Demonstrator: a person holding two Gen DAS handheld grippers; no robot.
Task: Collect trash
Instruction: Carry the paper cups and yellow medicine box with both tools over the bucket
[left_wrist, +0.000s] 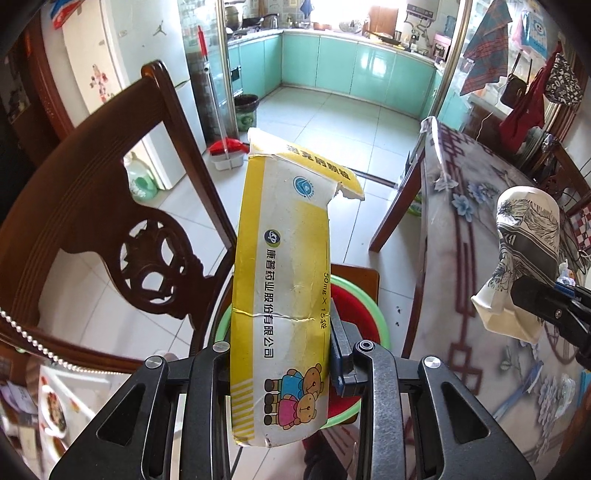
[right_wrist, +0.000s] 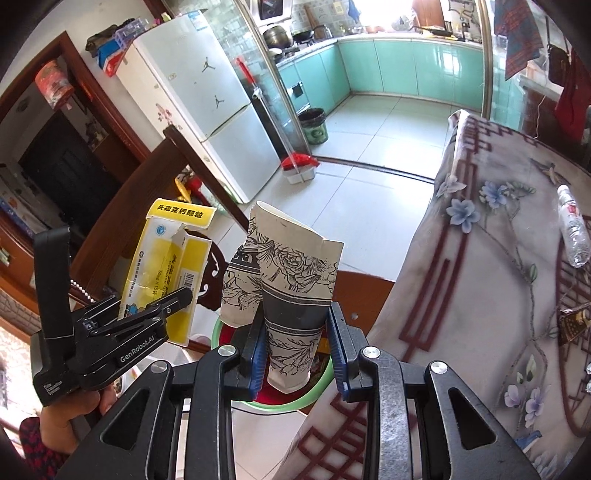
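My left gripper (left_wrist: 282, 363) is shut on a flattened yellow and white medicine box (left_wrist: 284, 266) and holds it upright above a green basin with a red liner (left_wrist: 364, 310) on a chair seat. The box also shows in the right wrist view (right_wrist: 166, 266), held by the left gripper (right_wrist: 155, 310). My right gripper (right_wrist: 297, 354) is shut on a crushed paper cup (right_wrist: 291, 295) with a black flower print, above the same basin (right_wrist: 280, 404). The cup also shows in the left wrist view (left_wrist: 524, 258).
A table with a flowered cloth (right_wrist: 480, 295) stands to the right, with a plastic bottle (right_wrist: 572, 229) and a small wrapper (right_wrist: 576, 321) on it. A carved wooden chair (left_wrist: 110, 229) is at left. A dark bin (right_wrist: 314, 125), a dustpan (right_wrist: 299, 168) and a fridge (right_wrist: 207, 110) stand beyond.
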